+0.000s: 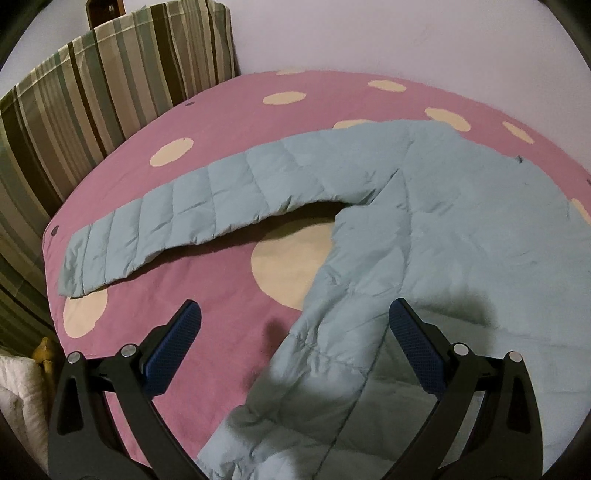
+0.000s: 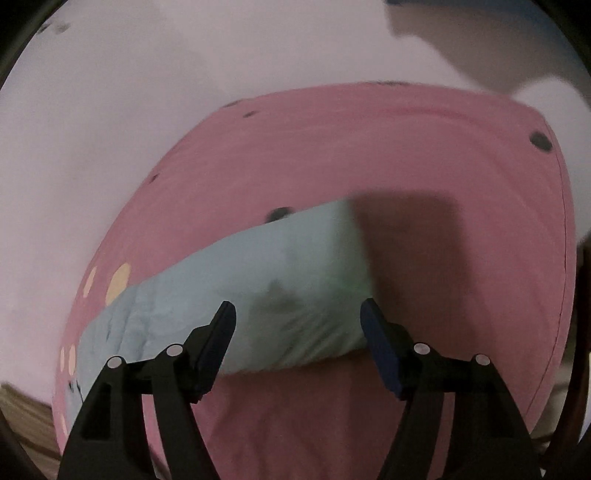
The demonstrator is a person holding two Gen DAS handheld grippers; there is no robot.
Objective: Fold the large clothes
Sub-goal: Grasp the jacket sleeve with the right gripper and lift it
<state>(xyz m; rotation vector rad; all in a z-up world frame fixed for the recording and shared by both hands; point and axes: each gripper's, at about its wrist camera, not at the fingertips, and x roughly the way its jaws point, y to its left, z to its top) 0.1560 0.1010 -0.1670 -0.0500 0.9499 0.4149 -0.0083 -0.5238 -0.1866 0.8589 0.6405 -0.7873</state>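
A light blue quilted jacket (image 1: 443,221) lies spread on a pink bed cover with cream dots (image 1: 221,118). One sleeve (image 1: 177,218) stretches out to the left. My left gripper (image 1: 293,314) is open and empty, hovering over the jacket's rumpled side edge (image 1: 325,350), which runs between the fingers. In the right wrist view, my right gripper (image 2: 297,310) is open and empty above the jacket's other sleeve (image 2: 280,288), near its end. That view is blurred.
A striped curtain (image 1: 92,96) hangs at the bed's left side. A white quilted thing (image 1: 18,398) sits at the lower left. A pale wall (image 1: 369,33) runs behind the bed. The bed's right edge (image 2: 565,258) shows in the right wrist view.
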